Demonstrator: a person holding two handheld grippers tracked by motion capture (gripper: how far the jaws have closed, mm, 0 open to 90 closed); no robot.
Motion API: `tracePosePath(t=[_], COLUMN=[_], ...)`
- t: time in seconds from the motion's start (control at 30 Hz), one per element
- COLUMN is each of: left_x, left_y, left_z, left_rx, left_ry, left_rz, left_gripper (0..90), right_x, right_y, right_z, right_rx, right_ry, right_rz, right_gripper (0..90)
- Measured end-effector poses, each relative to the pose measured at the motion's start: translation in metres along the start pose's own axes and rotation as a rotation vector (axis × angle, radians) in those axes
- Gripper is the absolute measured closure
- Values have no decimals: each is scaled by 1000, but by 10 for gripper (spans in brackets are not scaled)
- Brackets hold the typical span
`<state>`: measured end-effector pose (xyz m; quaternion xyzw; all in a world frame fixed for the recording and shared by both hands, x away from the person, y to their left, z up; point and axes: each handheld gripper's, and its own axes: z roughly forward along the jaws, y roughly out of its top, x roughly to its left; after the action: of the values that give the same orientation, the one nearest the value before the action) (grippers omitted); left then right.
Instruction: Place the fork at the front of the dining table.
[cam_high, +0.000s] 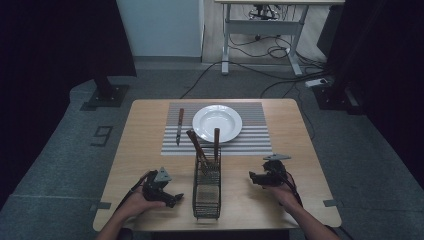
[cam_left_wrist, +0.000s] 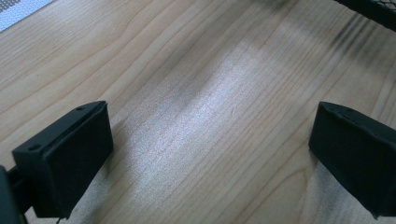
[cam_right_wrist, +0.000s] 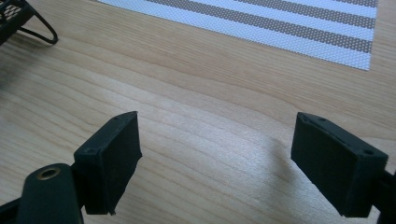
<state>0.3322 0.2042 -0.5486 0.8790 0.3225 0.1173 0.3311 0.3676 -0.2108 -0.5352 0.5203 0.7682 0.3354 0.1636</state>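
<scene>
A white plate (cam_high: 217, 123) rests on a striped placemat (cam_high: 250, 140) at the far middle of the wooden table (cam_high: 280, 200). A knife (cam_high: 179, 126) with a brown handle lies on the mat left of the plate. A black wire caddy (cam_high: 207, 186) stands in front of the mat, with two brown-handled utensils (cam_high: 199, 146) upright in its far end. My left gripper (cam_high: 172, 199) sits low over the table left of the caddy, open, with bare wood between its jaws (cam_left_wrist: 210, 154). My right gripper (cam_high: 253, 178) hovers right of the caddy, open over bare wood (cam_right_wrist: 215, 154).
The placemat's near corner (cam_right_wrist: 327, 42) lies ahead of the right gripper, and a caddy foot (cam_right_wrist: 28, 28) shows at its upper left. Beyond the table stand a desk frame (cam_high: 260, 35), floor cables (cam_high: 280, 75) and a dark stand base (cam_high: 105, 95).
</scene>
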Motion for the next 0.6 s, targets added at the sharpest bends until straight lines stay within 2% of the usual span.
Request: tracePosePath(t=[0.13, 0.3, 0.4, 0.6], left_x=[0, 0, 0, 0], left_y=[0, 0, 0, 0], left_z=[0, 0, 0, 0], left_rx=[0, 1, 0, 0], left_ry=[-3, -2, -2, -2], left_rz=[3, 3, 2, 2], left_gripper=[0, 0, 0, 0], right_x=[1, 0, -2, 0], right_y=[0, 3, 6, 13], right_z=[-2, -8, -15, -28], right_rx=[1, -32, -50, -112], right_ry=[1, 12, 48, 58], right_rz=[-11, 2, 28, 0], right_gripper=[156, 137, 125, 131])
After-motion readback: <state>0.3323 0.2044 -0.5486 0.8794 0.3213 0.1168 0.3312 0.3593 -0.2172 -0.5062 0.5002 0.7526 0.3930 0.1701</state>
